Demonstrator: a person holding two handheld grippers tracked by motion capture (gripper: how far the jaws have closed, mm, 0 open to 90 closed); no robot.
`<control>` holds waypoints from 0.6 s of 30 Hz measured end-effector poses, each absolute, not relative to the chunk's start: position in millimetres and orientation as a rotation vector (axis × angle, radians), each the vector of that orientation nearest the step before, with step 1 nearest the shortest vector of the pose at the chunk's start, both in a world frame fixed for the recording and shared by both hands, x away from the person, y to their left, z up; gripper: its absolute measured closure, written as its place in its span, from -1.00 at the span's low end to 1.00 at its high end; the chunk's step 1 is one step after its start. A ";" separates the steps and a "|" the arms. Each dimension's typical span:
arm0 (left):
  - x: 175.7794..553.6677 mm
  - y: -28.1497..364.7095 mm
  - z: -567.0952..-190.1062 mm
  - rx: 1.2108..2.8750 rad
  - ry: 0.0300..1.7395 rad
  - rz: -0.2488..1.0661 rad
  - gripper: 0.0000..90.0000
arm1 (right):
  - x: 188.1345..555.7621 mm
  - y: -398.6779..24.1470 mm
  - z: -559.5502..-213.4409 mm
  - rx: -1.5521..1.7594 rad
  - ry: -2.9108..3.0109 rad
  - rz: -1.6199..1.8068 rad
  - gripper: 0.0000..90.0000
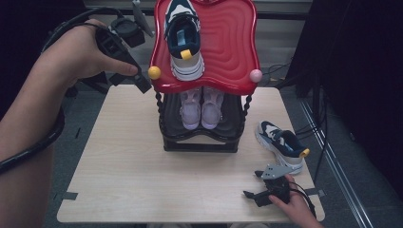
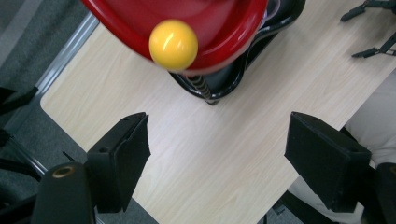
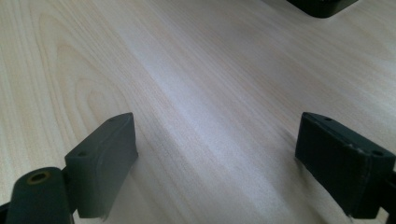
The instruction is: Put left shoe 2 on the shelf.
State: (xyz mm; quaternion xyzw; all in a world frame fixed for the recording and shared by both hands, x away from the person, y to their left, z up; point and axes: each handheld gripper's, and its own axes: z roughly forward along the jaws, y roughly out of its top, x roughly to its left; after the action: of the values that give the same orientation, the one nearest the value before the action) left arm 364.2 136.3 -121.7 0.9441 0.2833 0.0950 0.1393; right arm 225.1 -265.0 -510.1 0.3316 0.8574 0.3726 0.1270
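We read the work in hand as getting the pair of navy and white sneakers onto the red top shelf [image 1: 228, 42] of the small shoe rack. One sneaker [image 1: 184, 40] already lies there, just past our left gripper [image 1: 135, 78], toe toward us. That gripper hangs at the shelf's near left corner, by the yellow knob [image 1: 154, 72], its jaws standing wide with nothing between them; in the left gripper view the yellow knob [image 2: 173, 44] sits just ahead and above the gap, with bare counter [image 2: 224, 154] below.

The mate, the second sneaker [image 1: 281, 144], lies on the counter beside the rack's black base. From our right gripper [image 1: 259, 194] it lies just ahead and slightly to the outer side, near but not touching. Its long axis runs slantwise, one end toward the rack and the other toward the counter's right edge. The right gripper rests low near the front edge, jaws wide apart and empty, pale wood [image 3: 210, 93] in front of them.

We judge the right hand far nearer to this shoe; the left would have to cross the whole rack. Closing across the shoe's narrow width would call for the gripper to turn square to that slant.
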 end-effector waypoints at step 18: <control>361.6 158.3 -152.3 2.731 0.867 0.189 -0.58 | 225.2 -265.1 -510.0 0.962 2.497 1.082 -0.73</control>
State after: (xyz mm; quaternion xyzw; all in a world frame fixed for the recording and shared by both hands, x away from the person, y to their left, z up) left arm 361.6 158.3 -152.3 0.9424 0.2993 0.0652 0.1345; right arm 225.2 -265.1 -510.0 0.3306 0.8581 0.3718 0.1274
